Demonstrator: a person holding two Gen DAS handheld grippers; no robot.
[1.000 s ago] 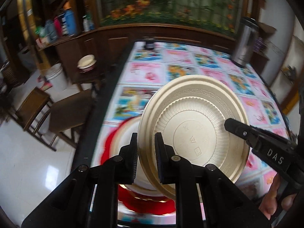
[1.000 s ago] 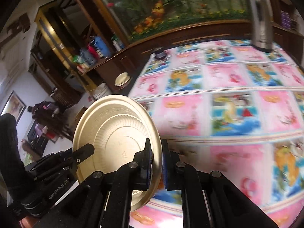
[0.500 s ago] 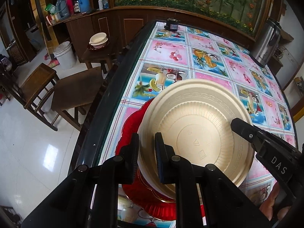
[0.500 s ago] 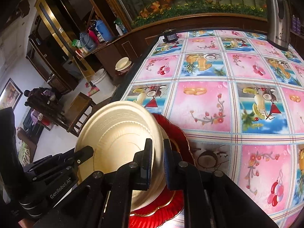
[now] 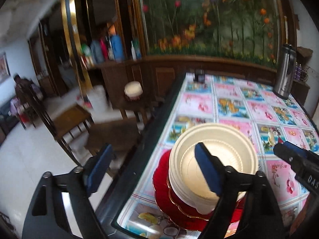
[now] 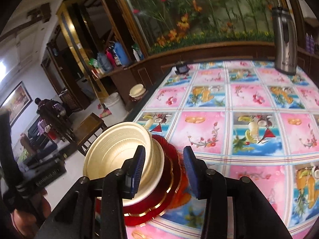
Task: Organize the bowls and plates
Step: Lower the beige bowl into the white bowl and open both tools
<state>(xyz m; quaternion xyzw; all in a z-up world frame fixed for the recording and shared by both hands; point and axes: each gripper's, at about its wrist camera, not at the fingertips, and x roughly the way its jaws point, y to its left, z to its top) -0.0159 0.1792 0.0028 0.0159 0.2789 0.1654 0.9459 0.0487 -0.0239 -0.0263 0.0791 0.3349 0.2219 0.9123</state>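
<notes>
Sitting on the bench (image 6: 249, 103) near its front-left corner: a stack of cream bowls (image 5: 211, 159) nested upright on red gold-rimmed plates (image 5: 161, 181), the whole pile close to the bench edge.

Hovering just above and beside the stack: left claw (image 5: 153, 169), pads spread wide apart, gripping nothing, one blue pad crossing in front of the top bowl. Likewise parted and empty: right claw (image 6: 163, 171), its pads straddling the stack's right flank without visibly touching; true clearance hard to judge through the fisheye.

Looking thin-walled, ribbed and matte, probably moulded disposable ware: likely very light, a little flexible at the rim, and apt to dent under a hard squeeze. Nested tightly, so probably tending to lift together or cling when one is pulled. Best hold seeming to be the rolled rim, one pad inside and one outside, pinching gently; steadying the pile from the opposite side with the other claw probably helping to separate a single piece.

Appearing glossier and stiffer: the red plates, scalloped edges perhaps slippery under rubber pads, and possibly brittle. Gripping at the rim flat, between scallops, probably safest. Sliding anything toward the bench edge risking a fall to the tiled floor (image 5: 30, 159).
</notes>
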